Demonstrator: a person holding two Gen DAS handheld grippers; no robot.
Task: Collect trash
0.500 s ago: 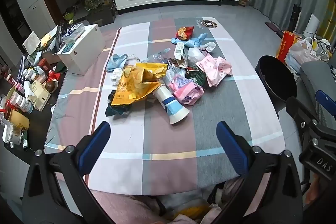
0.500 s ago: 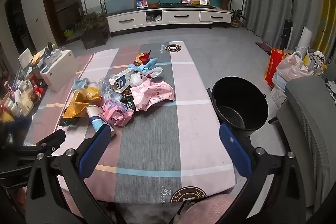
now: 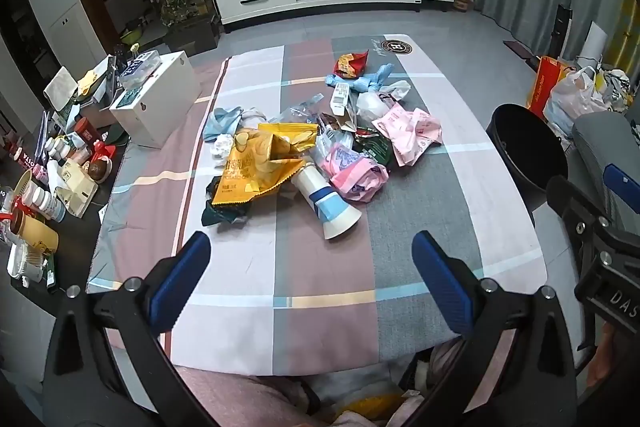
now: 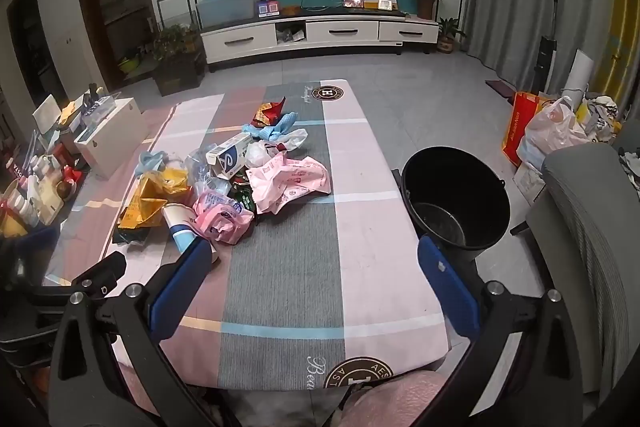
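With both my left gripper and right gripper spread and carrying nothing, the crumpled wrapper heap lies uncollected and the round black plastic bucket looks bare.

Black bucket, yellow chip bag, pink-grey checked tablecloth.

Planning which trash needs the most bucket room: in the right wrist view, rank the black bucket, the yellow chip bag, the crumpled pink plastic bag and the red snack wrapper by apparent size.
1. Black bucket
2. Crumpled pink plastic bag and yellow chip bag: too similar to rank
3. Red snack wrapper, smallest, though farthest away
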